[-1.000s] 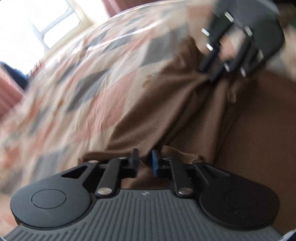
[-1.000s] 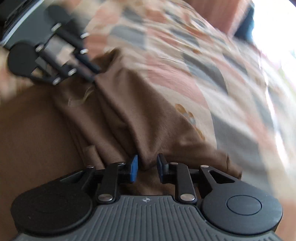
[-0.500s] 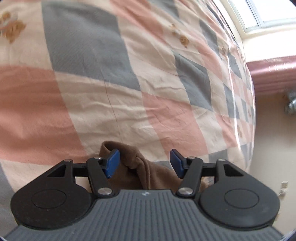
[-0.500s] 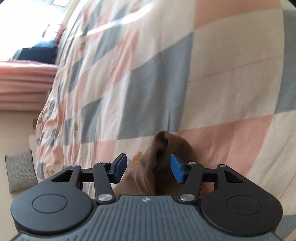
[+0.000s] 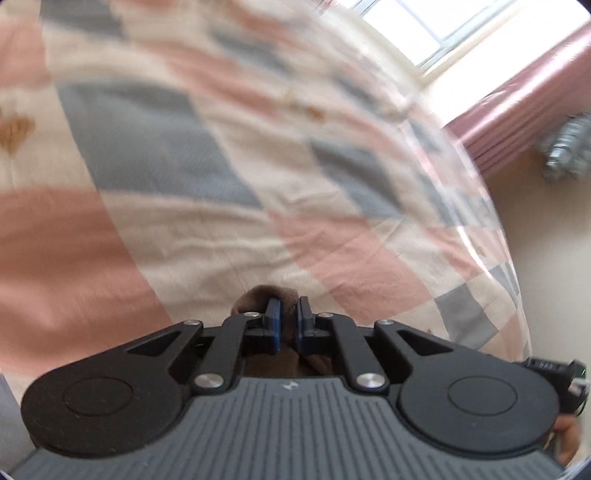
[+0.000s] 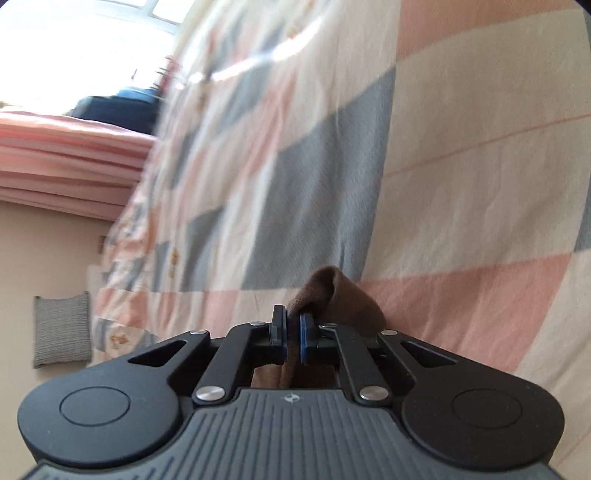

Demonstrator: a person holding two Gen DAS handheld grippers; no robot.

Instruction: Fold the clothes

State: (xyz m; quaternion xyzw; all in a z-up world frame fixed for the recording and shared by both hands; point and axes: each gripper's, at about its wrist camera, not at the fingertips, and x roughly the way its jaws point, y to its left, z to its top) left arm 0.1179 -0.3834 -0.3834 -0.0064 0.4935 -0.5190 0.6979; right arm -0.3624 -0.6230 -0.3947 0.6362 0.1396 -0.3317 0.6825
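The brown cloth is gathered into a small bunch right at the tips of the left tongs, whose blue pads are clenched on it with only a narrow fold between them. In the right view the same cloth rises as a rounded fold just beyond the right tongs, and these too are clenched on it, the fabric passing down between the pads toward the camera. Only these small parts of the cloth show; the rest is hidden under the tool bodies. Below and beyond lies the bed, covered with a quilt of pink, grey and cream squares. Far to the right in the left view is a pink curtain beside a bright window. In the right view a grey cushion lies on the floor at the left.
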